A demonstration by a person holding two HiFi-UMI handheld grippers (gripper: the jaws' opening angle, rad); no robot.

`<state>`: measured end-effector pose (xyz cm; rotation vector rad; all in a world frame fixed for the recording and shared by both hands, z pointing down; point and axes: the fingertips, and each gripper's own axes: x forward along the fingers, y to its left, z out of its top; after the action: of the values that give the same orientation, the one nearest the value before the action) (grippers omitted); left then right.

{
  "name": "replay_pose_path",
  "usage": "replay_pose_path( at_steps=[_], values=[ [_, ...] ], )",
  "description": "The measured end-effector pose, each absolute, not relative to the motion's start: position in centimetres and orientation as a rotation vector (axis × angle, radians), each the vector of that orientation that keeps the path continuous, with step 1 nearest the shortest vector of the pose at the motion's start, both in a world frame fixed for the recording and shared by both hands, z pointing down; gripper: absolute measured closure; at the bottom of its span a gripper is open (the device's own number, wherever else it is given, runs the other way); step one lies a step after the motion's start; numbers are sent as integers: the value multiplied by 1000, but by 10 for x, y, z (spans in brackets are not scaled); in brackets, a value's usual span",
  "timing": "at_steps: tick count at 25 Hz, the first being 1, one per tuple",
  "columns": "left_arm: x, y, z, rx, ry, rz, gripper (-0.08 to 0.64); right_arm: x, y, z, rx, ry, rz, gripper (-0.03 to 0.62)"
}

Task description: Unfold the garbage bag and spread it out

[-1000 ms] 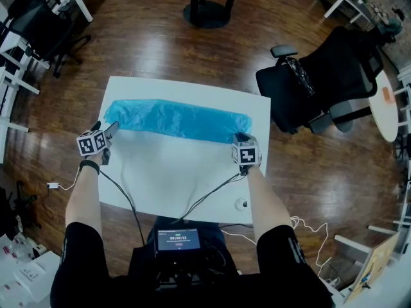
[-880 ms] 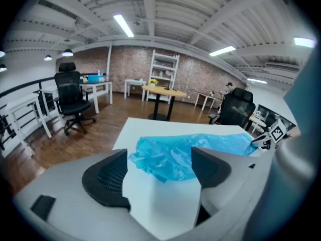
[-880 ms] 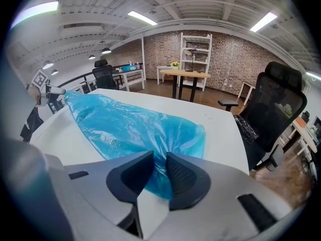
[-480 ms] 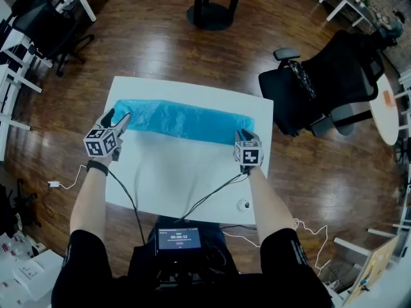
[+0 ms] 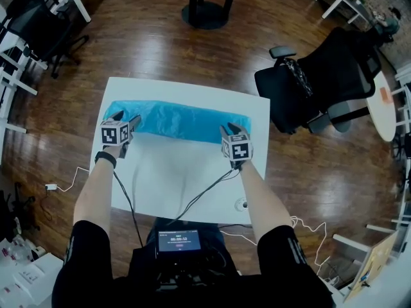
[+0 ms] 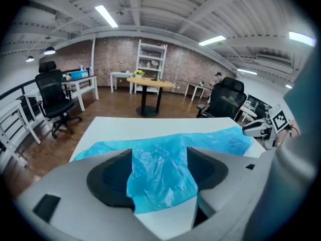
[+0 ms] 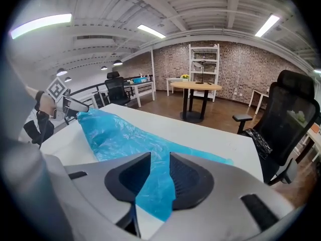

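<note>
Head view: crinkled blue plastic garbage bag [image 5: 180, 119] lies in a band across the white square table [image 5: 186, 185]'s far half, left gripper [image 5: 124, 118] and right gripper [image 5: 231, 131] at its ends. Gripper views only: left jaws wide, just closed slightly; right narrowly apart, just opening; film between both, unpinched.

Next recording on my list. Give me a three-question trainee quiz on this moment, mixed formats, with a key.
1. True or false: the blue garbage bag lies as a long strip across the far side of the white table.
2. Multiple choice: in the head view, what stands to the right of the table? A) a black office chair B) a red sofa C) a stepladder
3. Short answer: what shows in the gap of the right tongs?
Key: 1 true. 2 A. 3 the bag's blue film; these tongs have just been opening and do not press on it.
</note>
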<state>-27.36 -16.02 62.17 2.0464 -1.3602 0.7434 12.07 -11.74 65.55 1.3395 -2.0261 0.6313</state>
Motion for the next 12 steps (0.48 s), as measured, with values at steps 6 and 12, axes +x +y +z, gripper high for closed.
replay_pose_path(
  at_steps=[6, 12],
  values=[
    [-289, -165, 654, 1965, -1356, 829, 186, 130, -111, 682, 1274, -1966, 666, 422],
    [-304, -164, 673, 1918, -1363, 907, 186, 147, -107, 697, 1257, -1914, 666, 416]
  ],
)
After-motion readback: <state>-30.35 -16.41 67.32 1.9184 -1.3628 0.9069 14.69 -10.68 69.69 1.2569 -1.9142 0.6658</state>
